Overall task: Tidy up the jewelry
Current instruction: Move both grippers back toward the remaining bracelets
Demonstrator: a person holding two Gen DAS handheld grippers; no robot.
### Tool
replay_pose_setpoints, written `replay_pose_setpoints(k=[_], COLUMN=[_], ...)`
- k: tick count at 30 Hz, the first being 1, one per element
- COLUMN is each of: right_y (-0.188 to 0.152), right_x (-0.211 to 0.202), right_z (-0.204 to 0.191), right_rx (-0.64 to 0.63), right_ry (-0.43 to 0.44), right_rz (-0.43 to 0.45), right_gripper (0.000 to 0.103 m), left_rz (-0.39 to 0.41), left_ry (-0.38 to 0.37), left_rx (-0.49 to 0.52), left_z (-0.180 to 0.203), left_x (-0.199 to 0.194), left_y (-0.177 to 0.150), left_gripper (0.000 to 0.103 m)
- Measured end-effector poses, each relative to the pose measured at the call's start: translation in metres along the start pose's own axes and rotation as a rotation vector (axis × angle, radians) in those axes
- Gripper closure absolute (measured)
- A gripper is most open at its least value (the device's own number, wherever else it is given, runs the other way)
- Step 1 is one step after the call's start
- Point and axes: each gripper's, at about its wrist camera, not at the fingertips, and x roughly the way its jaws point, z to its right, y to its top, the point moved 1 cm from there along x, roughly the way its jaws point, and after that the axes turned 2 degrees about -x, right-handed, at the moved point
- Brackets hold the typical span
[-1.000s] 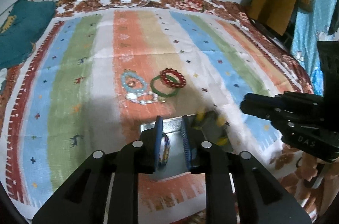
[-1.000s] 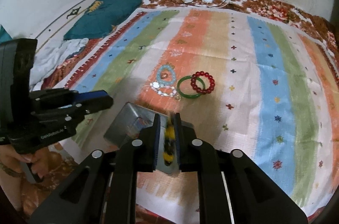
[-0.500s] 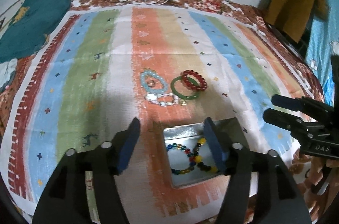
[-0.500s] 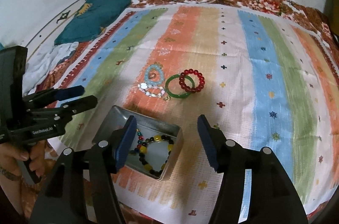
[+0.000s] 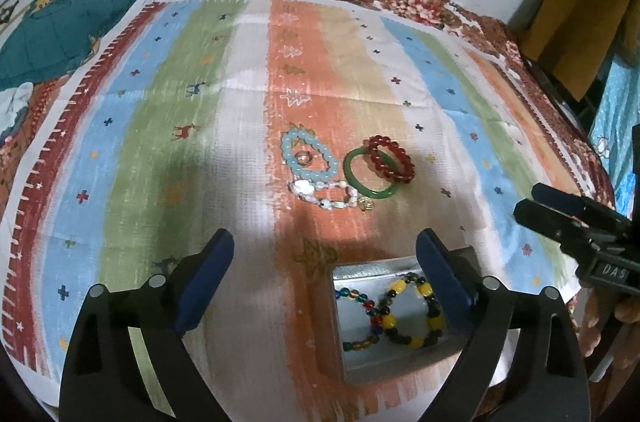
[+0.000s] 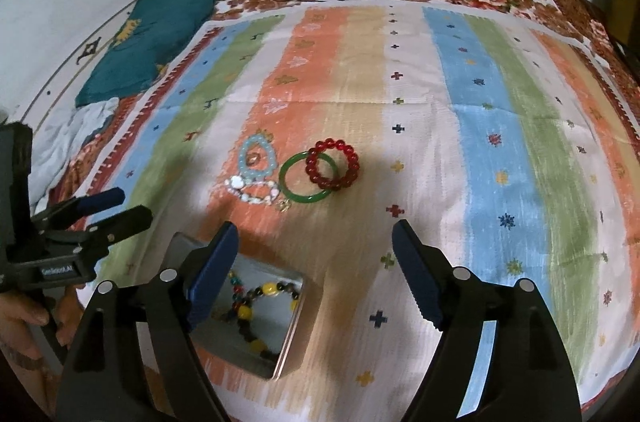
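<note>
Metal tin [image 5: 394, 358] at near edge of striped cloth [image 5: 160, 142], holds two multicolour bead bracelets [image 5: 396, 314]. Farther out, mid-cloth: red bead bracelet [image 5: 390, 158] overlapping green bangle [image 5: 368, 178], pale blue bead bracelet [image 5: 306, 158], white shell bracelet [image 5: 324, 194] touching it. Left gripper [image 5: 324, 262] spread wide, empty. Right gripper [image 6: 314, 254] spread wide, empty.

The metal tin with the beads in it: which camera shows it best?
The left wrist view. There the metal tin lies almost whole, with both bead bracelets visible inside; only its right edge is hidden. In the right wrist view, the right claw has a finger covering the tin's left part.
</note>
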Motion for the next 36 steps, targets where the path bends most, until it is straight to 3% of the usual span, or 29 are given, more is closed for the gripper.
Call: replay_pose_setpoints(k=[14, 23, 36], right_y=[0.013, 0.020, 0.030], right_x=[0.020, 0.047, 0.080], right_z=[0.009, 0.009, 0.018], right_rx=[0.023, 0.016, 0.043], right_ry=[-0.040, -0.052, -0.061], right_rz=[-0.005, -0.055, -0.104], right_gripper=[0.024, 0.024, 0.024], left_rz=[-0.049, -0.105, -0.142], left_ry=[0.022, -0.020, -0.002], left_rx=[-0.019, -0.054, -0.047], left_z=[-0.014, -0.017, -0.023], left_x=[0.031, 0.053, 0.075], left_y=[0.014, 0.020, 0.025], left_gripper=[0.012, 0.012, 0.012])
